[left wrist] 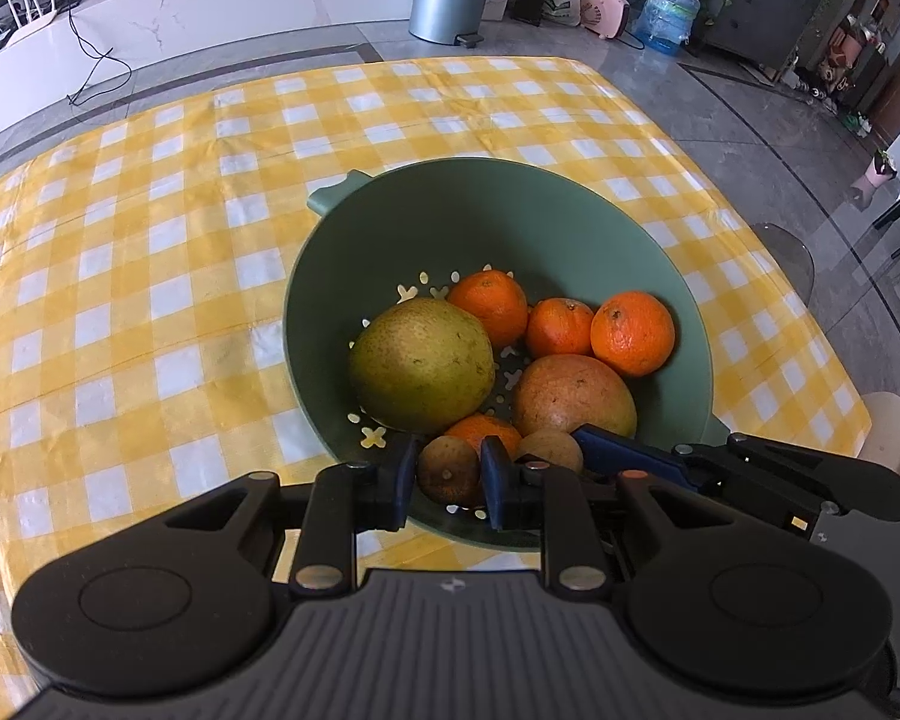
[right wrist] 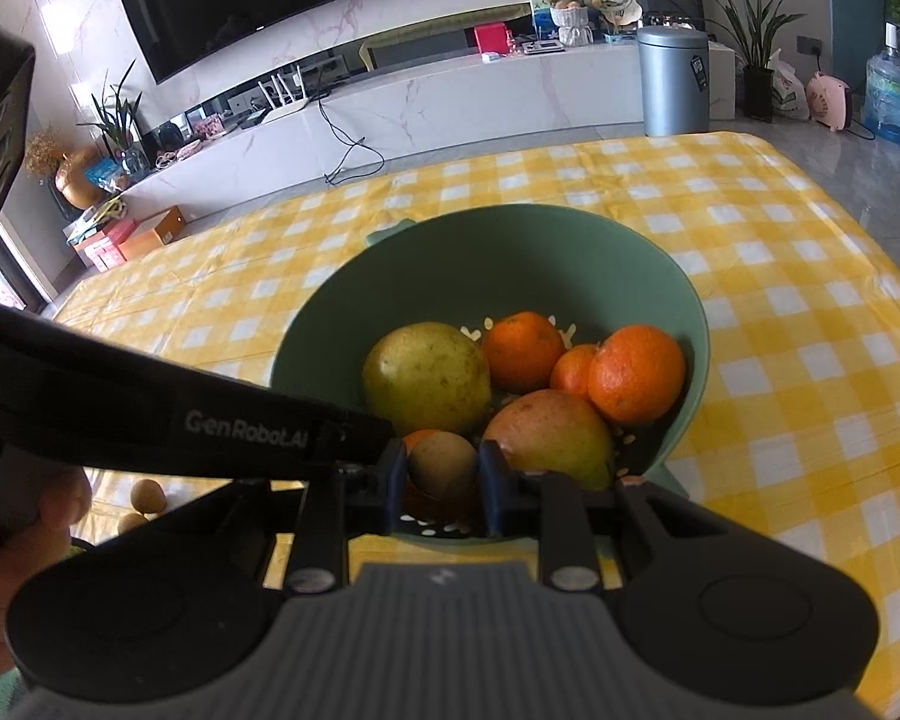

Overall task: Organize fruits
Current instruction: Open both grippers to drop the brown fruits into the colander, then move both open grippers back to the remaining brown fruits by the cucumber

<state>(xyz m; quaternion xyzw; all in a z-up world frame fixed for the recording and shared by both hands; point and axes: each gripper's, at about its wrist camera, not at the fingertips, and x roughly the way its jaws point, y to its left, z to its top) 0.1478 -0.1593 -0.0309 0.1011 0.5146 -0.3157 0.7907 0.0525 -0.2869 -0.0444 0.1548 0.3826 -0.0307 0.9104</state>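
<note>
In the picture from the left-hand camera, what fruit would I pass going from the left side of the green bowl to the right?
Across the green bowl, left to right: the big green pear, the reddish mango, then the orange at the far right. The other oranges and the small brown fruit overlap too much to place.

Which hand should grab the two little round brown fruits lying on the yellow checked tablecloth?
Probably left. Those two brown fruits lie on the left side, by the left gripper. It first must drop the small brown fruit it holds into the green strainer bowl.
</note>
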